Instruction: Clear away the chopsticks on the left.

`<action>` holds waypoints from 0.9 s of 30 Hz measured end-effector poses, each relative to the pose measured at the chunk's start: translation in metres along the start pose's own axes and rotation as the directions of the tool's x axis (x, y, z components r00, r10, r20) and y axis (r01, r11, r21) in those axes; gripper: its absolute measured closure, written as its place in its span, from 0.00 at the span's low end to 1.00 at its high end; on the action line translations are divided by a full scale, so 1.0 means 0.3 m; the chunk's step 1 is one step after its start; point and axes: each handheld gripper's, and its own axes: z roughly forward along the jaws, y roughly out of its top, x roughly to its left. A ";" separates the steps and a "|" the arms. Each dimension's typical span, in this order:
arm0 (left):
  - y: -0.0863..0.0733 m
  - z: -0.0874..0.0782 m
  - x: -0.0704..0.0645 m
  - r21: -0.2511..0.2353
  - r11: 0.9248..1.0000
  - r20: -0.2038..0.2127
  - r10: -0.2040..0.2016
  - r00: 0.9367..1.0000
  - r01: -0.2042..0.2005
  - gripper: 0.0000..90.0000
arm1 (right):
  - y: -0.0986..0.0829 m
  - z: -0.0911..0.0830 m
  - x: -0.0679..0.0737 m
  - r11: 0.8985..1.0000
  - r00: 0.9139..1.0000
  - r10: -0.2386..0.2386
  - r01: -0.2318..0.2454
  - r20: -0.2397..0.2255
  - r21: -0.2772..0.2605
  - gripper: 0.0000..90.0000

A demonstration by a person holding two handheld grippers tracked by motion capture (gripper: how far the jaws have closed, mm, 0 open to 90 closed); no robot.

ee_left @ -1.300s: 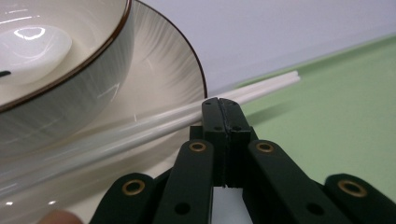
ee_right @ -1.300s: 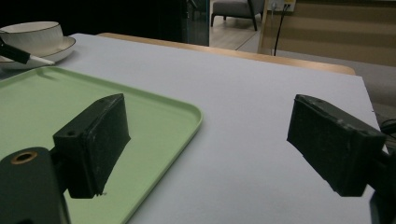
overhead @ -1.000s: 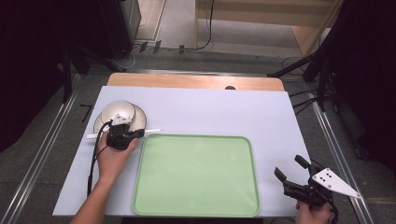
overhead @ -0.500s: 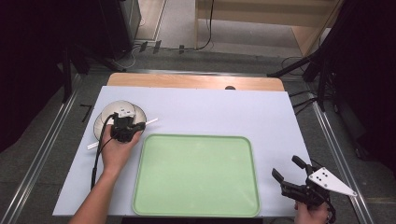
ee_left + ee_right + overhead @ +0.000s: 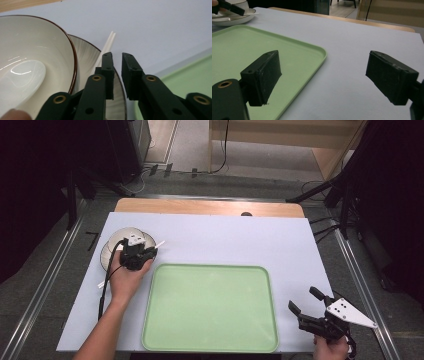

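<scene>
The left claw [image 5: 117,75], its jaws nearly closed on nothing, has crept forward over the plate [image 5: 111,251] and chopsticks [image 5: 107,48] near the surface's left edge, probably lining up a grasp, while the right claw [image 5: 307,306] waits wide open, empty.
</scene>
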 end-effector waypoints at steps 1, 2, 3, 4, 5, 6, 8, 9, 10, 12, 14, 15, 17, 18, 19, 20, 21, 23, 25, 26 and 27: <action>-0.001 -0.022 0.001 0.000 1.000 0.020 -0.003 1.000 0.003 0.87 | 0.000 0.001 0.001 1.000 1.000 -0.005 0.005 -0.001 0.001 0.15; -0.002 -0.046 0.004 -0.004 1.000 0.051 -0.017 0.999 0.017 0.87 | 0.000 0.001 0.002 1.000 1.000 -0.006 0.006 -0.001 0.003 0.15; -0.006 -0.072 0.009 -0.009 1.000 0.081 -0.027 0.996 0.028 0.89 | 0.000 0.001 0.001 1.000 1.000 -0.008 0.008 0.001 0.003 0.15; -0.009 -0.096 0.014 -0.006 1.000 0.096 -0.029 0.995 0.030 0.90 | -0.001 0.001 0.000 1.000 1.000 -0.008 0.008 0.003 0.005 0.15; -0.012 -0.119 0.019 -0.001 1.000 0.104 -0.021 0.994 0.021 0.90 | -0.001 0.000 -0.002 1.000 1.000 -0.007 0.007 0.006 0.005 0.15; -0.019 -0.140 0.024 0.006 1.000 0.111 -0.007 0.994 0.006 0.90 | -0.001 -0.002 -0.003 1.000 1.000 -0.002 0.002 0.010 0.007 0.15; -0.036 -0.171 0.040 0.028 0.999 0.109 0.026 0.994 -0.030 0.90 | -0.003 -0.002 -0.005 1.000 1.000 -0.002 0.002 0.007 0.005 0.15; -0.046 -0.184 0.052 0.055 0.997 0.090 0.047 0.995 -0.052 0.90 | -0.003 -0.002 -0.005 1.000 1.000 -0.002 0.002 0.008 0.005 0.15; -0.053 -0.193 0.060 0.065 0.996 0.080 0.057 0.995 -0.063 0.90 | -0.002 -0.002 -0.004 1.000 1.000 -0.003 0.002 0.010 0.007 0.15; -0.069 -0.216 0.090 0.062 0.996 0.074 0.056 0.996 -0.061 0.89 | 0.000 -0.002 0.000 1.000 1.000 -0.009 0.009 0.011 0.006 0.15; -0.082 -0.240 0.119 0.057 0.998 0.052 0.035 0.998 -0.038 0.93 | 0.002 -0.003 0.006 1.000 1.000 -0.018 0.017 0.015 0.008 0.15; -0.089 -0.249 0.132 0.055 0.998 0.053 0.020 0.998 -0.023 0.95 | 0.003 -0.004 0.009 1.000 1.000 -0.020 0.019 0.019 0.009 0.15; -0.103 -0.256 0.154 0.068 0.998 0.049 0.012 0.999 -0.015 0.95 | 0.004 -0.006 0.010 1.000 1.000 -0.022 0.022 0.019 0.007 0.15; -0.109 -0.258 0.161 0.080 0.997 0.041 0.014 0.999 -0.017 0.95 | 0.004 -0.006 0.010 1.000 1.000 -0.022 0.022 0.019 0.006 0.15; -0.116 -0.258 0.169 0.086 0.996 0.042 0.011 0.999 -0.015 0.94 | 0.004 -0.006 0.010 1.000 1.000 -0.022 0.022 0.019 0.006 0.15; -0.122 -0.257 0.176 0.090 0.996 0.044 0.004 0.999 -0.008 0.93 | 0.003 -0.005 0.009 1.000 1.000 -0.019 0.019 0.019 0.008 0.15; -0.127 -0.256 0.183 0.093 0.996 0.039 0.003 0.999 -0.007 0.93 | 0.003 -0.004 0.009 1.000 1.000 -0.019 0.019 0.018 0.008 0.15; -0.134 -0.254 0.192 0.104 0.995 0.029 0.001 1.000 -0.004 0.93 | 0.002 0.000 0.010 1.000 1.000 -0.022 0.022 0.012 0.013 0.15; -0.137 -0.252 0.199 0.106 0.994 0.030 -0.003 1.000 0.000 0.93 | 0.002 0.004 0.012 1.000 1.000 -0.027 0.027 0.009 0.015 0.15; -0.137 -0.250 0.198 0.106 0.994 0.032 -0.006 0.999 0.002 0.93 | 0.001 0.006 0.014 0.999 1.000 -0.030 0.030 0.005 0.020 0.15; -0.137 -0.248 0.197 0.109 0.994 0.033 -0.002 0.999 -0.001 0.94 | 0.001 0.007 0.015 0.999 1.000 -0.030 0.030 0.003 0.022 0.15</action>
